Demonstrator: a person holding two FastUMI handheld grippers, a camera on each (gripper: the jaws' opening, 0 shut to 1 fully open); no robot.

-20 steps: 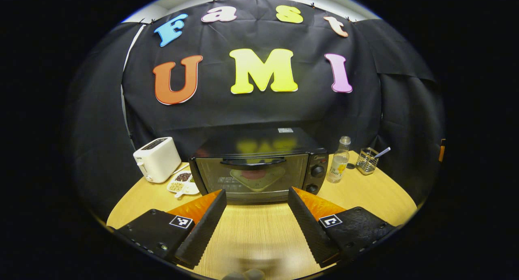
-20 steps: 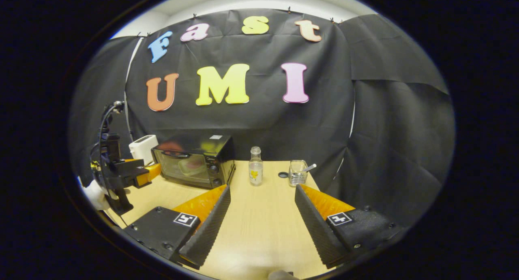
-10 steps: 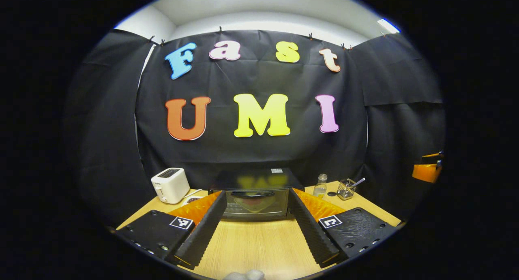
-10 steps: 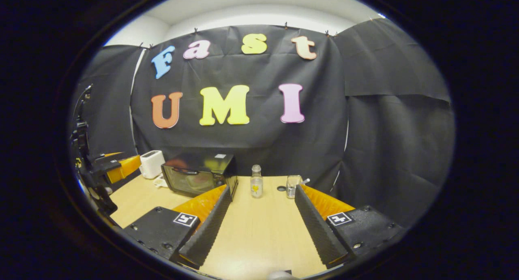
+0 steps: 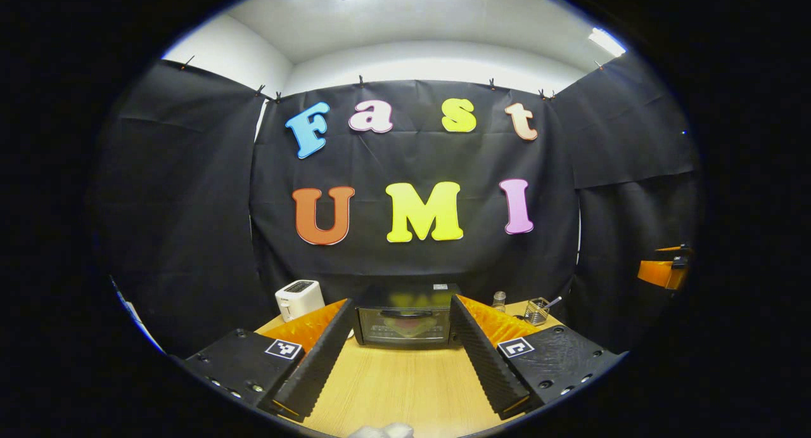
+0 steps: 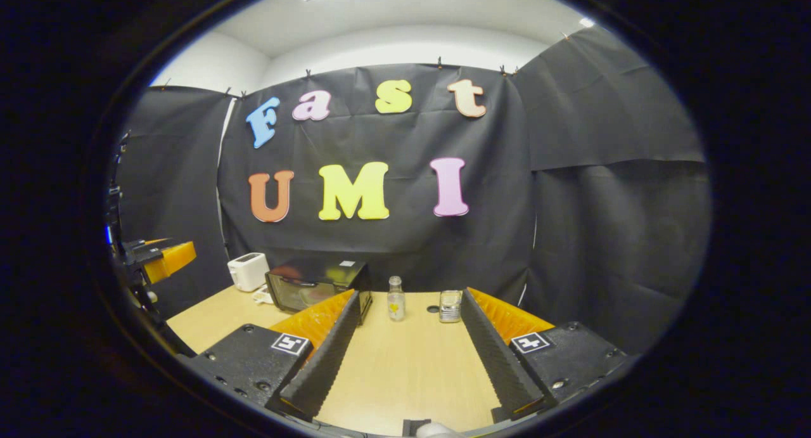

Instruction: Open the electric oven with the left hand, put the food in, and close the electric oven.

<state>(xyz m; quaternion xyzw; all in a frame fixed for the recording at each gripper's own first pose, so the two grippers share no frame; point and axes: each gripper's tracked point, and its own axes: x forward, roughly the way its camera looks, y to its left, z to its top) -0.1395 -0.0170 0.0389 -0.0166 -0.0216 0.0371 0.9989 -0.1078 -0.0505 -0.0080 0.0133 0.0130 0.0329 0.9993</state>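
Left gripper view: left gripper (image 5: 400,362) wide open, empty; oven (image 5: 404,316) 12 o'clock, door shut | Right gripper view: right gripper (image 6: 405,362) wide open, empty; oven (image 6: 317,284) 10 o'clock | Step: judged closed; next none.

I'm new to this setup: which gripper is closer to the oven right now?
Left, I'd judge. The left gripper faces the shut oven head-on across bare table. The right gripper sits off to the oven's right, facing the bottle.
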